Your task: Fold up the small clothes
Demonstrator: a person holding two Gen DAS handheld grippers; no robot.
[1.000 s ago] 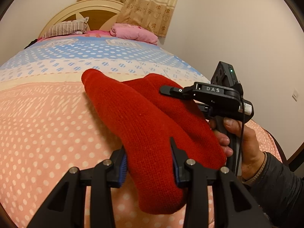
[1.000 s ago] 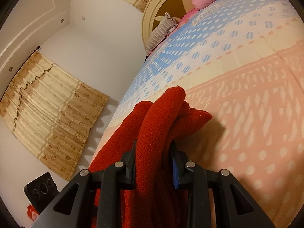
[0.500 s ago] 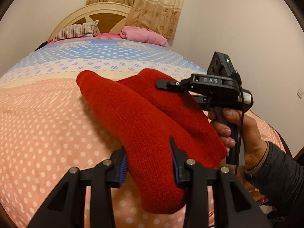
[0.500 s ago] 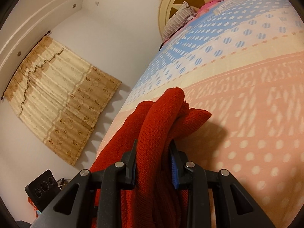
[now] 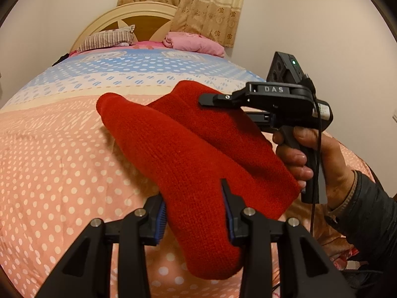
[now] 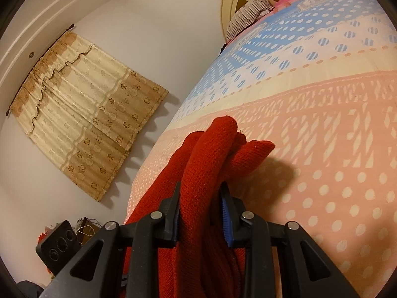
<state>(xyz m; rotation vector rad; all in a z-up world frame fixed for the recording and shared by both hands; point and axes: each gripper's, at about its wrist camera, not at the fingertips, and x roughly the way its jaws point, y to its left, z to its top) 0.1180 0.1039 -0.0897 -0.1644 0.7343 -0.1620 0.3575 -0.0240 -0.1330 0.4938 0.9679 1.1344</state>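
Since a second ago you've swung both hands sideways: the headboard (image 5: pixel 139 12) and curtain (image 5: pixel 198 7) have slid right in the left wrist view, and the red knit garment (image 5: pixel 198 164) has travelled with you, its shape between the fingers unchanged.

Your left gripper (image 5: pixel 194 217) has its fingers clamped on the near fold of the garment, which is held above the bed (image 5: pixel 62 161). Your right gripper (image 6: pixel 201 213) has its fingers clamped on a bunched roll of the same garment (image 6: pixel 206 164); in the left view that gripper (image 5: pixel 208 100) reaches in from the right, with your right hand (image 5: pixel 315 159) around its handle.

You have open quilt to the left and ahead, up to the striped pillow (image 5: pixel 106 39) and pink pillow (image 5: pixel 196 44). The bed's right edge lies behind your hand and sleeve.

Hidden: the garment's lower end behind the left fingers, and how many layers the right fingers hold. Whether the far tip touches the quilt, you cannot tell.
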